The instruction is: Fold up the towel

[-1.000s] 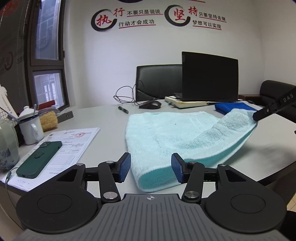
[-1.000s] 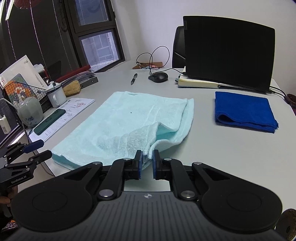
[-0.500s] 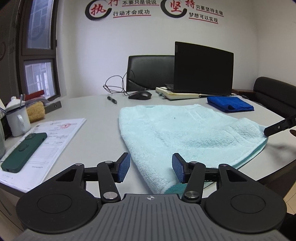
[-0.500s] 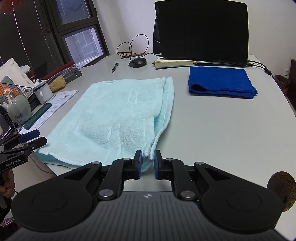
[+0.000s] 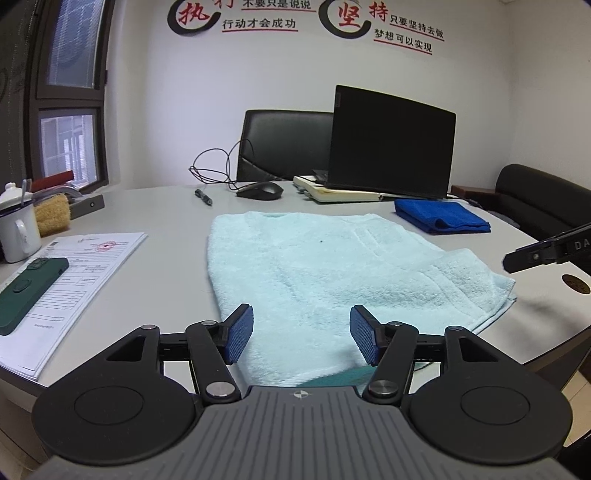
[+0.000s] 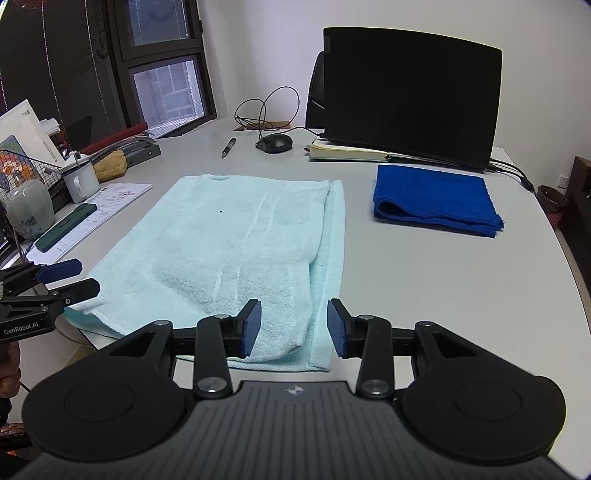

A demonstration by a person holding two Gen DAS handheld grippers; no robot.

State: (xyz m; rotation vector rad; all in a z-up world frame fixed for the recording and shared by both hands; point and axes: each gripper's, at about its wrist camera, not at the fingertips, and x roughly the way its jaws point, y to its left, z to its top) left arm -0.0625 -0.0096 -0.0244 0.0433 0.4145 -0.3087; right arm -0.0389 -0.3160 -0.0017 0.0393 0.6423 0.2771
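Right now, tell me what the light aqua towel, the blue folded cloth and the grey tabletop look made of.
Light aqua towel: looped terry, probably cotton; fuzzy matte pile. Blue folded cloth: finer, denser nap, maybe microfibre. Grey tabletop: smooth hard surface with soft sheen, probably laminate.

Left gripper (image 5: 301, 334) jaws opening over the folded, seemingly untouched towel (image 5: 332, 266).

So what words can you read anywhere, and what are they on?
"执行 不要只是说说 行动才会成功": wall sign.
"坚持 只要坚持去做 梦想可以实现": wall sign.
"GenRobot.AI": left hand-held gripper, body.
"DA", cut off: right hand-held gripper.
Paper print: too small.
Laptop logo: too small.
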